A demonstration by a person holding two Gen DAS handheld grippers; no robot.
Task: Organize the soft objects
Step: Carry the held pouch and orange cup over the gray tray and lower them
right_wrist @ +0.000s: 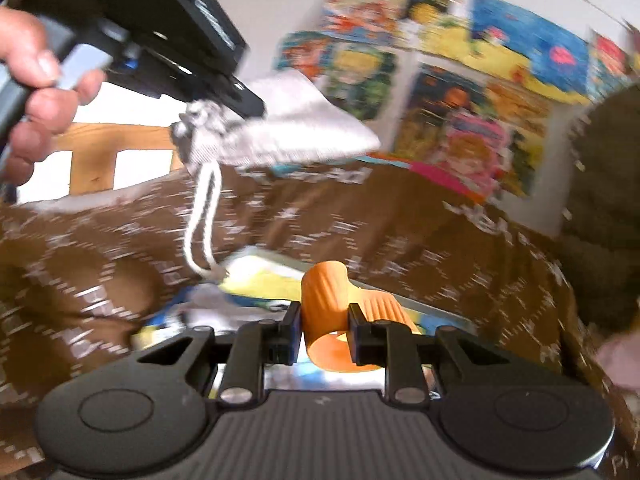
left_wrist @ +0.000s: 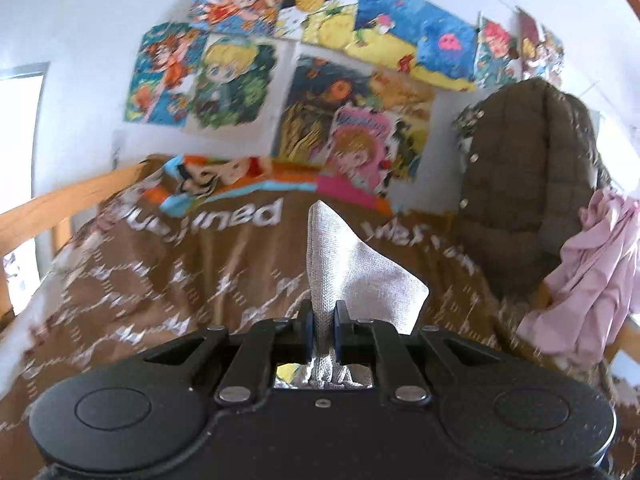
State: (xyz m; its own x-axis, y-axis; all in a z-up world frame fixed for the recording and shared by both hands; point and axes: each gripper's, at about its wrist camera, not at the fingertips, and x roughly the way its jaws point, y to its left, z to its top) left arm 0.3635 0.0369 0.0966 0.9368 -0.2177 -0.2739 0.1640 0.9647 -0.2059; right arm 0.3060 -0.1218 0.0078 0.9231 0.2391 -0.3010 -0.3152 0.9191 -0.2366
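My left gripper is shut on the gathered neck of a small grey drawstring pouch, held up above the brown patterned bedspread. The same pouch shows in the right wrist view at upper left, hanging from the left gripper with its white cord dangling. My right gripper is shut on an orange ribbed soft object, low over the bed. A flat colourful book or box lies on the bedspread just beyond it.
A wall with several cartoon posters stands behind the bed. A brown puffer jacket and a pink garment hang at the right. A wooden bed rail runs along the left.
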